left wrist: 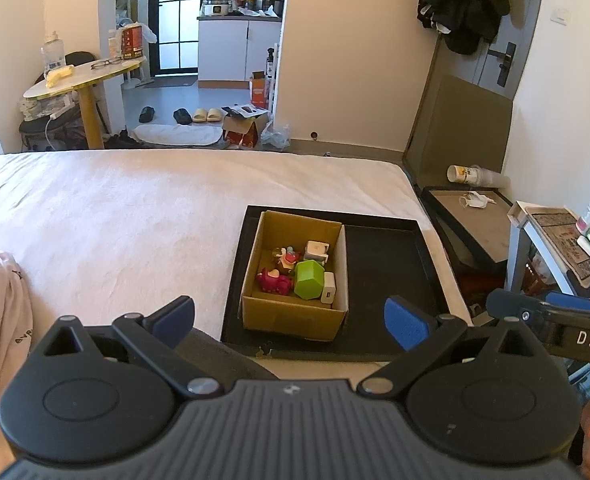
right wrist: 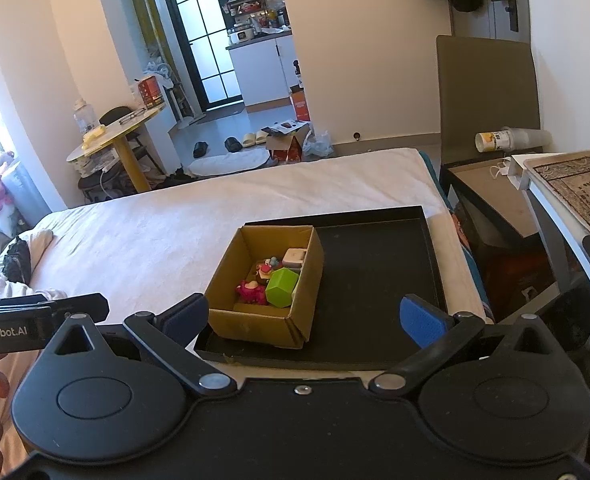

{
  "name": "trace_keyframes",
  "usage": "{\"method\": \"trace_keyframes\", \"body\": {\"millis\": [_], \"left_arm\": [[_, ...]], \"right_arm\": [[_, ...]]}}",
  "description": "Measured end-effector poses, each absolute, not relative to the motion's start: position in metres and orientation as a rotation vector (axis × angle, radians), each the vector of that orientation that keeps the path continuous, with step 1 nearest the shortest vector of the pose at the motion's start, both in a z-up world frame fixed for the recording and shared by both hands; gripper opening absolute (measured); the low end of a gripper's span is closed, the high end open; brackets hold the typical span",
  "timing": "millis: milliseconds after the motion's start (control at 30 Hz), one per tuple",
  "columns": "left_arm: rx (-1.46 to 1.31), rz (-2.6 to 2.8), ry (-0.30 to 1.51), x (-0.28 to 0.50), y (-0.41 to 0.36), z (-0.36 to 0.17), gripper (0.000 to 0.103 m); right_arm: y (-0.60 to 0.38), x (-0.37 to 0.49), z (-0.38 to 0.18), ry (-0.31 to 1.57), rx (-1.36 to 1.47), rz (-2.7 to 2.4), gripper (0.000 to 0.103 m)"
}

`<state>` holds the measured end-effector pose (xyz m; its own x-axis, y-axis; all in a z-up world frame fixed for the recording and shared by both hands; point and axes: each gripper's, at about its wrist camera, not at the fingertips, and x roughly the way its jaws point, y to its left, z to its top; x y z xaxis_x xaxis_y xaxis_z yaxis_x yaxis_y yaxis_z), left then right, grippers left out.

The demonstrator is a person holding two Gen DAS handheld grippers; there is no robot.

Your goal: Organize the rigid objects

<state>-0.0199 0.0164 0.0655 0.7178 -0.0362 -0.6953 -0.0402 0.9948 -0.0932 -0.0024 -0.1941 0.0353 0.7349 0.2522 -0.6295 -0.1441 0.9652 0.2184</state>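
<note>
One black tray [left wrist: 387,280] lies on the bed [left wrist: 115,216], near its right edge. One cardboard box [left wrist: 295,312] sits in the tray's left half; the right half is bare. In the box: one green block [left wrist: 310,278], one pink toy [left wrist: 273,280], one small figure [left wrist: 287,258], two white chargers [left wrist: 329,288]. Left gripper [left wrist: 291,320] and right gripper [right wrist: 305,314] are both spread wide, nothing between the fingers, near side of the tray.

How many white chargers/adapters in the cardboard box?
2. One white adapter sits at the far right corner of the cardboard box; a white USB charger stands against the right wall beside the green block. More may hide underneath.
</note>
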Motion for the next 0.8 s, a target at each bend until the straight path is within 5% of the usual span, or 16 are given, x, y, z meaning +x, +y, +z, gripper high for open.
{"method": "trace_keyframes", "body": {"millis": [800], "left_arm": [[-0.074, -0.007, 0.784, -0.0183, 0.0108, 0.0591, 0.101]], "right_arm": [[-0.1952, -0.0005, 0.0337, 0.722, 0.158, 0.202, 0.103]]}}
